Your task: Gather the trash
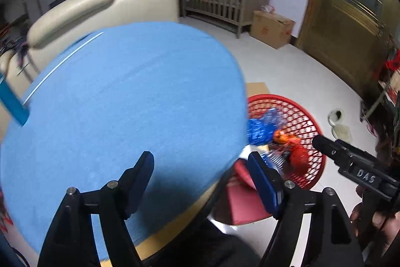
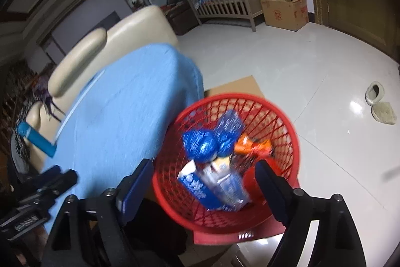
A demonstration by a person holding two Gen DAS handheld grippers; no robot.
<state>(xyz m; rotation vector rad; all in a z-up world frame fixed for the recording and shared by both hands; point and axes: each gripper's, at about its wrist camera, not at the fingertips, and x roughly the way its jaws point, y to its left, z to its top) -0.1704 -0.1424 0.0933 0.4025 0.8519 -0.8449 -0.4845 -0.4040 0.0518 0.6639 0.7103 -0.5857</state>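
While both grippers hang in the air with nothing in them, the trash sits in the red basket on the floor, at about 3 o'clock from the counter. The right gripper is over the basket with its jaws wide open and empty. The left gripper is over the edge of the counter, jaws wide open too, holding nothing.

Inside the basket I see crumpled blue wrappers, an orange wrapper and a blue and white carton. One blue thing lies at the far edge of the counter, at about 9 o'clock (I cannot tell if it is trash).

What could go wrong? The basket looks light and stands just beside the counter, so I think a bump from a low swinging gripper could tip it and spill the wrappers. The two grippers are near each other, so they could knock together. The blue thing lies right at the edge, so I think a clumsy push could send it off the counter.
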